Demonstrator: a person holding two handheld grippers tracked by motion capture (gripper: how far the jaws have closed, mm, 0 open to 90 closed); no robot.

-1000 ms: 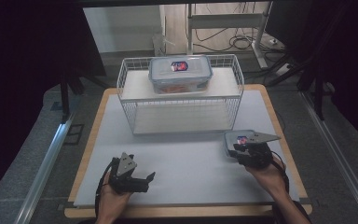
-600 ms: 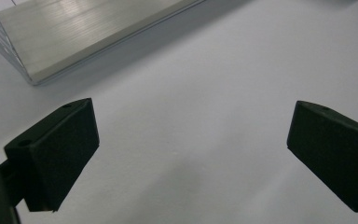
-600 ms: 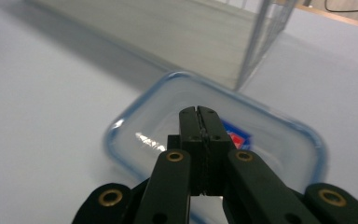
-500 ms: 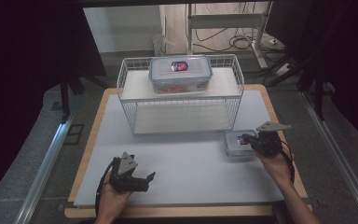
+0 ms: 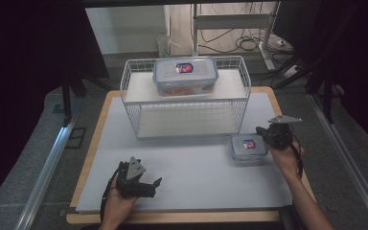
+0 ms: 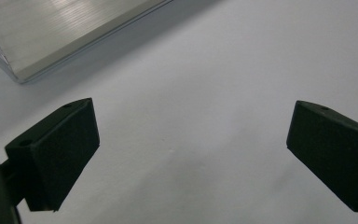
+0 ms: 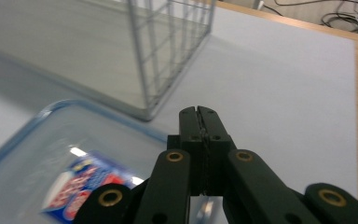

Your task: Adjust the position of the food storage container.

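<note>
A small clear lidded container [image 5: 248, 146] with a red and blue label sits on the white mat, right of centre. My right gripper [image 5: 264, 132] is at its right edge with the jaws shut. In the right gripper view the shut right gripper [image 7: 198, 114] hovers just above the small container's lid [image 7: 70, 154], and I see nothing clamped between the jaws. Low over the bare mat near the front left, my left gripper [image 5: 152, 187] is open. The left gripper [image 6: 191, 149] has nothing between its wide-spread jaws.
A white wire rack [image 5: 187, 103] stands at the back centre. A larger clear lidded container [image 5: 185, 75] rests on its top shelf. The rack's corner [image 7: 168, 46] rises just beyond the small container, and its base edge [image 6: 74, 32] lies ahead of the left gripper.
My right gripper has moved right and slightly back, from over the small container to its right edge. The container has barely shifted. The left gripper has stayed put.
</note>
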